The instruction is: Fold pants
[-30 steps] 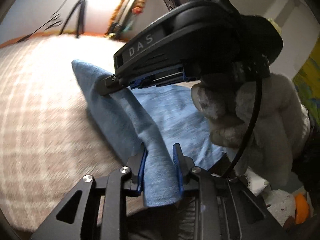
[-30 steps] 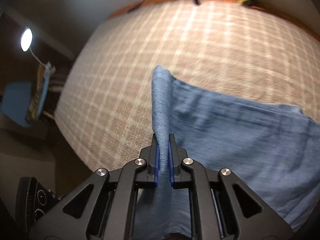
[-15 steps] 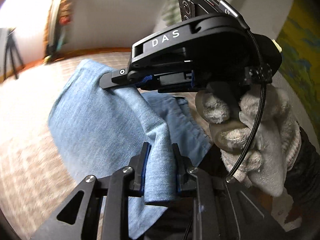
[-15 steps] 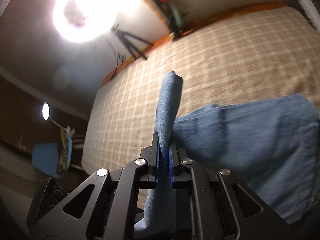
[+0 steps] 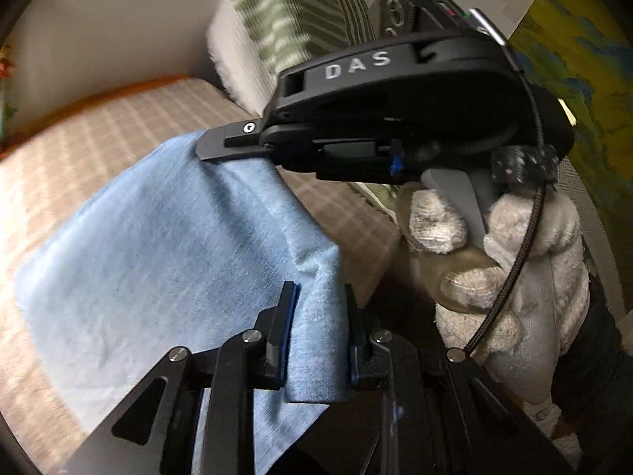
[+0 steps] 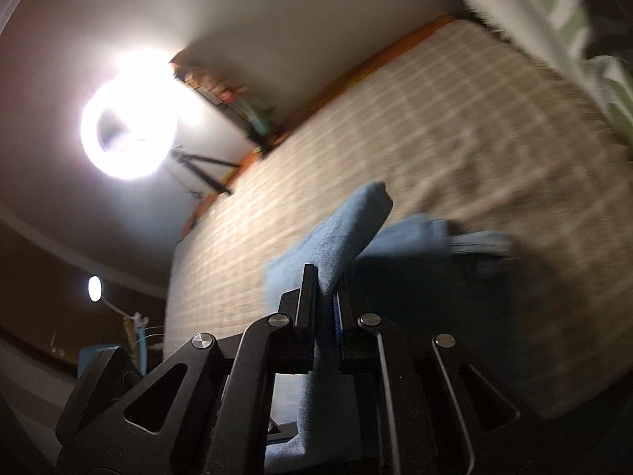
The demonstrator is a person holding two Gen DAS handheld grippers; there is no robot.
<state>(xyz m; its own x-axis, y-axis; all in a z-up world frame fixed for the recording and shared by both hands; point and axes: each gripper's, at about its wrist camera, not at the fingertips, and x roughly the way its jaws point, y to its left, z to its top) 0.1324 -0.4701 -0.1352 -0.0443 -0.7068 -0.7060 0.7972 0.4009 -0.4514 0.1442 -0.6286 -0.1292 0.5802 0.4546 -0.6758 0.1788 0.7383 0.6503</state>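
Pinching the pants [image 5: 166, 245] at two spots along one edge, the left gripper [image 5: 316, 316] and the right gripper [image 6: 325, 301] each clamp a fold of blue cloth between narrow jaws. This probably keeps the edge taut so it can be carried over as one layer. The rest of the pants hangs down to the checked bed [image 6: 455, 130], beside a striped pillow [image 5: 292, 19].

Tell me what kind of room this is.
Probably a bedroom at home: a bed under a checked beige cover, a green-patterned pillow at its head, and a ring light on a tripod, likely for filming.
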